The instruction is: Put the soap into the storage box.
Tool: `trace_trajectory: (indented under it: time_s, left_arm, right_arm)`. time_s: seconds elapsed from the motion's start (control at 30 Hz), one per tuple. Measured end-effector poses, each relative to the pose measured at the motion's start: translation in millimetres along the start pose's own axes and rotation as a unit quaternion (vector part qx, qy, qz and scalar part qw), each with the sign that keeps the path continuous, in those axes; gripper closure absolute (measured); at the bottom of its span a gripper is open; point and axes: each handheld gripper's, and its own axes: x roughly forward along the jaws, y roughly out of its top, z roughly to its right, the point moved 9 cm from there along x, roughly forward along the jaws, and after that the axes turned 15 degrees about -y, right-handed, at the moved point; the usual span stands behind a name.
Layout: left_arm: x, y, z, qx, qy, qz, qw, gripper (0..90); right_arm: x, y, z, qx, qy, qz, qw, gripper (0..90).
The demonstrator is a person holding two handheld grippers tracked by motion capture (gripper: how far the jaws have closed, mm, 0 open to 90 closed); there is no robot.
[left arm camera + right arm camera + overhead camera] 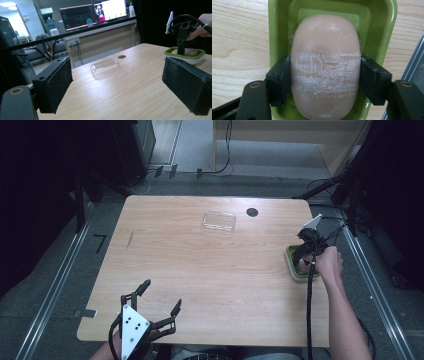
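Nearest the high camera, the left tongs (159, 299) are hovering over the near edge of the desk (200, 265), their jaws spread wide and holding nothing. From the left gripper view, both black pads (58, 83) are standing well apart, with bare wood showing between them.

Across the desk, at its right edge, a hand (330, 264) is pointing the right tongs (305, 254) down into a green soap dish (291, 262) with a white base. In the right gripper view, the right tongs (325, 77) are pinching a pale pink bar of soap (325, 62), one jaw pressing each long side. The soap is sitting inside the green soap dish (279, 30), and whitish scuff marks are running across its middle.

Toward the far side of the desk, a clear plastic lid (219, 221) is lying flat, well apart from the dish. Just beside it, to the right, a small dark round hole (252, 212) is showing in the wood.
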Motion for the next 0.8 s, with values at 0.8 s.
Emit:
trace_trajectory:
  time_s: [0.8]
  left_arm:
    - [4.2,-0.4,1.3,0.004,-0.002,-0.007,1.0,9.9]
  right_arm:
    - [-12.2,-2.7,0.6,0.001,-0.006,0.021,0.9998,22.1]
